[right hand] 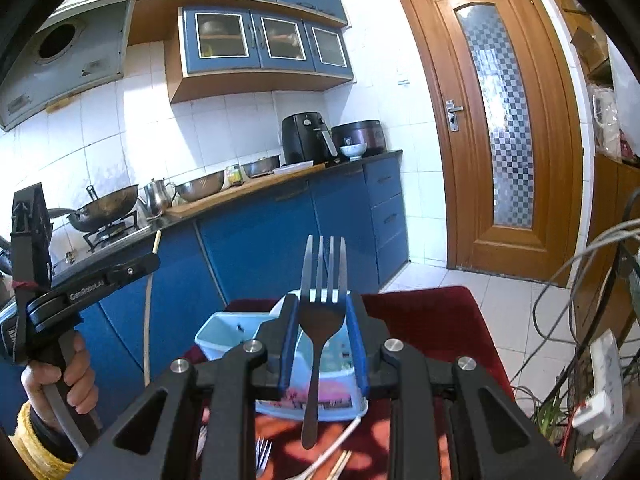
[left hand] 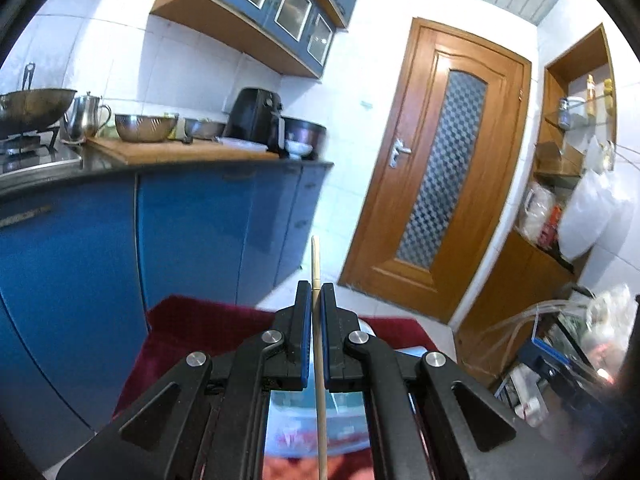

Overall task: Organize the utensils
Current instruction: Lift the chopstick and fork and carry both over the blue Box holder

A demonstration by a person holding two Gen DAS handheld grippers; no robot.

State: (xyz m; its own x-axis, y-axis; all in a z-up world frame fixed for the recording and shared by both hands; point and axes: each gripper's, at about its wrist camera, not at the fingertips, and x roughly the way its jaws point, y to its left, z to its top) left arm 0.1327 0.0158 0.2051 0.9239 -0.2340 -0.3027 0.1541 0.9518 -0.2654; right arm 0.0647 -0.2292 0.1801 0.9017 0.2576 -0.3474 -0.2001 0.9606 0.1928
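Note:
My left gripper (left hand: 316,288) is shut on a thin wooden chopstick (left hand: 316,256), which runs straight up between the pads and sticks out past the tips. In the right wrist view a hand (right hand: 60,376) holds that left gripper (right hand: 154,259) at the left, with the chopstick tip (right hand: 157,240) poking up from it. My right gripper (right hand: 323,304) is shut on a metal fork (right hand: 320,320); the tines point up and the handle hangs down between the blue pads (right hand: 290,320). Below stands a light-blue utensil holder (right hand: 224,332) with compartments, on a red cloth (right hand: 432,320).
More forks (right hand: 262,452), a white spoon (right hand: 336,444) and chopsticks (right hand: 340,464) lie on the cloth near me. Blue cabinets (right hand: 280,232) and a counter with a wok (right hand: 104,208) are behind. A wooden door (right hand: 500,120) is at the right, with cables and a power strip (right hand: 600,392) beside it.

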